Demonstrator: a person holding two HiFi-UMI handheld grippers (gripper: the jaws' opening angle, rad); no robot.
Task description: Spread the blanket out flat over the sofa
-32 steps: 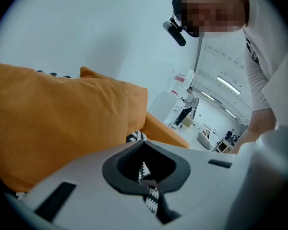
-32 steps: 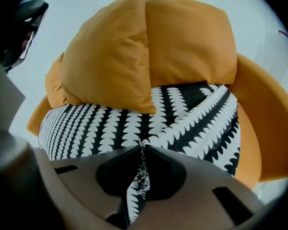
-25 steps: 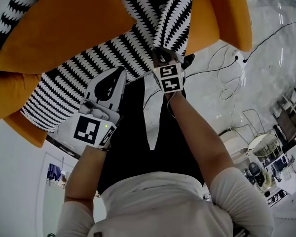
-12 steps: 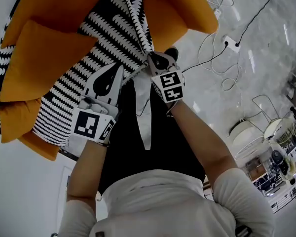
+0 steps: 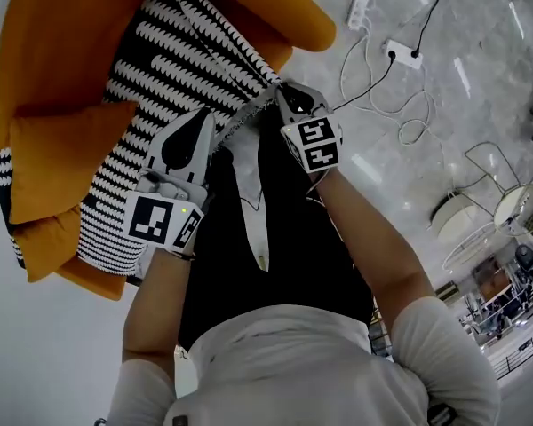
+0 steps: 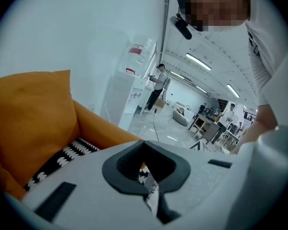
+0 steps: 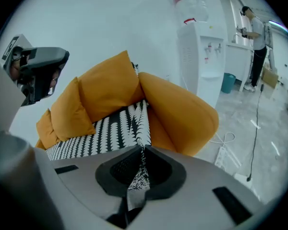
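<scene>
Sofa [image 5: 62, 43] in orange takes up the upper left of the head view, standing on a pale, glossy floor [image 5: 462, 96]. Across its seat lies the blanket [image 5: 151, 69], black with rows of white leaf-like marks, reaching from under the cushions to the seat's front edge. It is not flat: in the right gripper view a raised fold runs from the jaws back along the seat beside the armrest [image 7: 182, 114]. Orange cushions [image 7: 103, 92] lean against the back, their lower edges resting on the blanket. A white water dispenser [image 7: 201, 47] with a bottle on top stands beyond the armrest, and a person [image 7: 255, 32] stands farther off

The one holding the tools stands at the seat's front. The left gripper [image 5: 210, 118] has its jaws closed on the blanket's near edge; its own view shows a strip of patterned cloth pinched between the dark pads. The right gripper [image 5: 280, 89] is just beside it, toward the armrest, jaws likewise closed on the cloth, with the fabric bunched into a narrow ridge between the pads. A short stretch of hem runs between the two grippers. On the floor past the armrest lie loops of white cable [image 5: 373, 69] and a white power strip [image 5: 355, 9]
</scene>
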